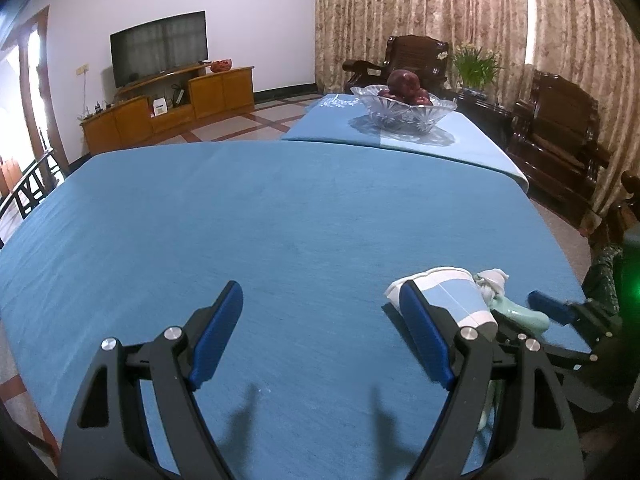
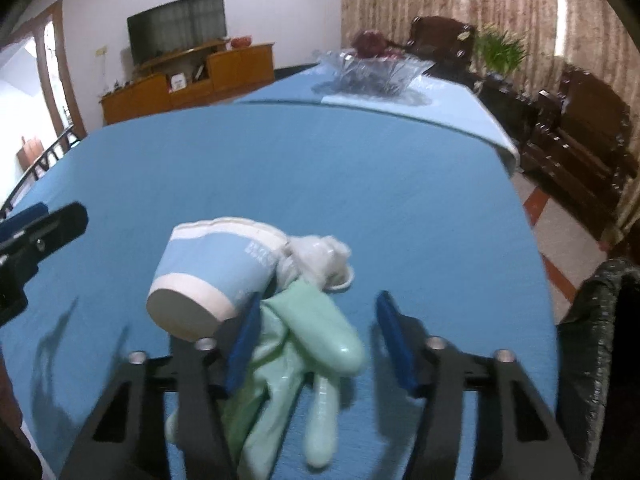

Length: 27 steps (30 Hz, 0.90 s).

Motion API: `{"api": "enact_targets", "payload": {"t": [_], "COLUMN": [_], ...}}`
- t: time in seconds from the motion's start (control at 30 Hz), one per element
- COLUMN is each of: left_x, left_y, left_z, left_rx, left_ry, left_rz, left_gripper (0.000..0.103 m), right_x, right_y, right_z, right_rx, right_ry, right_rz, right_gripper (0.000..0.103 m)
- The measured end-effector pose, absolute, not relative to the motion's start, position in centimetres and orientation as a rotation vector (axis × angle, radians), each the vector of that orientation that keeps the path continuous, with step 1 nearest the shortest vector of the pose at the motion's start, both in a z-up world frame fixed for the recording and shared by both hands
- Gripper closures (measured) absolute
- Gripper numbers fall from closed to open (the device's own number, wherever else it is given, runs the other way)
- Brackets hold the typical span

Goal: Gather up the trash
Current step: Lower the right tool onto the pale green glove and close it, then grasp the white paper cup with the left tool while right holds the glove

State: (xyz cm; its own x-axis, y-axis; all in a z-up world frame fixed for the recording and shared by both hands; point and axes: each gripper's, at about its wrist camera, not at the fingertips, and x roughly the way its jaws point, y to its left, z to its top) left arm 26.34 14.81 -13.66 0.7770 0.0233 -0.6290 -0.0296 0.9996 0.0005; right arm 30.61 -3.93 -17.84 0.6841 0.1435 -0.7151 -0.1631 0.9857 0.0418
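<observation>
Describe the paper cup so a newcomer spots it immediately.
On the blue tablecloth, near its edge beside the black bin bag, lies a small trash pile. The paper cup lies tipped over, blue with white bands, unlike the mint-green glove and crumpled white tissue beside it.

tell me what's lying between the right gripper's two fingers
The pale green glove lies between the right gripper's fingers, beside the tipped paper cup; the pads don't press it. The right wrist view shows this.

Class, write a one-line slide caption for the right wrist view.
Right claw straddles a green glove beside a tipped paper cup on the blue tablecloth.
</observation>
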Motion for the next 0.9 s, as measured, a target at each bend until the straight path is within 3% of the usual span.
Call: {"api": "enact_targets", "payload": {"t": [0.07, 0.27, 0.9], "left_x": [26.4, 26.7, 27.7], "left_y": [14.8, 14.0, 8.7], "left_z": [-13.7, -13.7, -14.9], "left_rx": [-0.009, -0.010, 0.015], "left_ry": [0.681, 0.685, 0.728], "left_rz": [0.026, 0.006, -0.061], "left_gripper": [0.025, 0.025, 0.020], "right_x": [30.6, 30.0, 28.8], "right_y": [-3.9, -4.5, -10.7], "right_z": [-17.9, -17.8, -14.0], "right_rx": [-0.022, 0.008, 0.024], "right_ry": [0.811, 0.809, 0.727], "right_rz": [0.202, 0.240, 0.132], "right_gripper": [0.071, 0.086, 0.089]}}
